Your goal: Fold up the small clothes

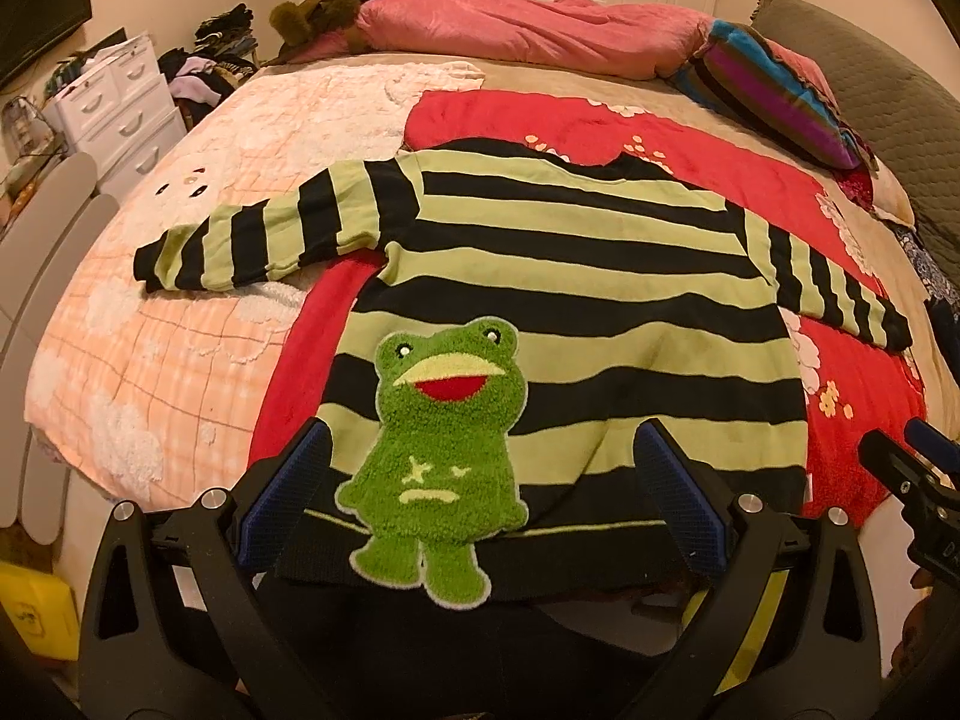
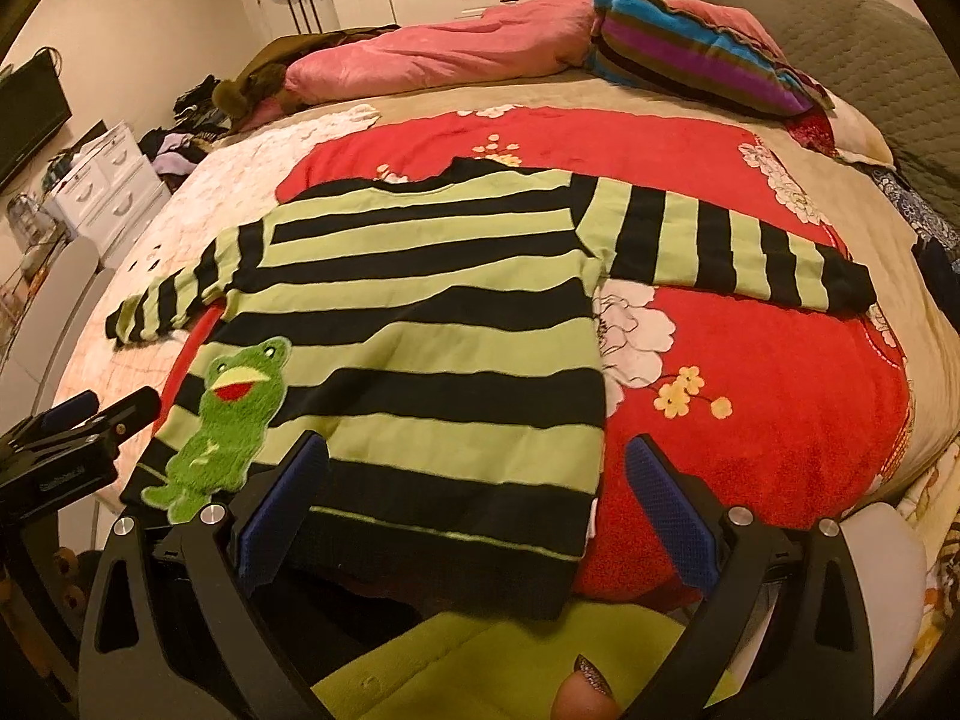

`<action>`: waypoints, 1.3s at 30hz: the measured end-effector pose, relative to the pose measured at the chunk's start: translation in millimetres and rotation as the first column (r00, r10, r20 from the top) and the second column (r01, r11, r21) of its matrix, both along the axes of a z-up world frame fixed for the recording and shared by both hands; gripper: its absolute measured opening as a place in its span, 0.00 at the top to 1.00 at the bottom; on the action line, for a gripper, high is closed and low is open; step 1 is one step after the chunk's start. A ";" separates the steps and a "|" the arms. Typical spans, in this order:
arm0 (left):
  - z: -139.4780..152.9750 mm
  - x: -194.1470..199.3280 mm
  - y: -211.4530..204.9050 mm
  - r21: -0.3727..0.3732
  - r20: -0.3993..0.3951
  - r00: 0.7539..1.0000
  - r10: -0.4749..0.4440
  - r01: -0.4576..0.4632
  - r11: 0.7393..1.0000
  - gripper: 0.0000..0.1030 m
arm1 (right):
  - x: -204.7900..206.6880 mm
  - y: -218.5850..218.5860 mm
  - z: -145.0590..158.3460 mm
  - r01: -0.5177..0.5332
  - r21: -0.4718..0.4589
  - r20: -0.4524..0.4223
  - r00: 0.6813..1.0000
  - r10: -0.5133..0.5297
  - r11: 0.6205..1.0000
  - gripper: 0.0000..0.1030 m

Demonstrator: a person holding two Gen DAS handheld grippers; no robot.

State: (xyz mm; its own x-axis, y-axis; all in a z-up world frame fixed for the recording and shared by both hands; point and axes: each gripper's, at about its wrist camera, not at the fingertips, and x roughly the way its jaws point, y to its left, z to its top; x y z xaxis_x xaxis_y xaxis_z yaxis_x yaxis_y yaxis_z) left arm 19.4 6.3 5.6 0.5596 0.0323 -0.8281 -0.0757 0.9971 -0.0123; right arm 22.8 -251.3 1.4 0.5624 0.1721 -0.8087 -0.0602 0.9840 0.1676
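R view fingertip, L view frog sweater

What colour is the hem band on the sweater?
Black, with one thin light-green line, on the sweater hem band; clearest in the right wrist view.

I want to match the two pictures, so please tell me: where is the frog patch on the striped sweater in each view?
Left wrist view: the frog patch sits low in the centre, between the open fingers of the left gripper.
Right wrist view: the frog patch is at the lower left, just left of the open right gripper.
Shared landmark: the pink quilt at the far edge of the bed.
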 end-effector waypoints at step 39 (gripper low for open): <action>-10.0 146.7 -47.9 -0.025 -0.019 0.999 0.043 -0.043 0.999 0.08 | 124.9 -104.2 -14.9 0.251 0.062 0.069 0.964 -0.255 0.966 0.04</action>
State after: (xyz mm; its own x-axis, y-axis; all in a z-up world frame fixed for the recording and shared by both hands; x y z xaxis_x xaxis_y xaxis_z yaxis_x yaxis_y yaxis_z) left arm 166.1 -41.6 -4.4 0.5427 0.0349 -0.8392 -0.1191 0.9922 -0.0357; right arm 147.7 -355.4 -13.5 0.6522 0.0573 -0.7559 0.1751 0.9588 0.2237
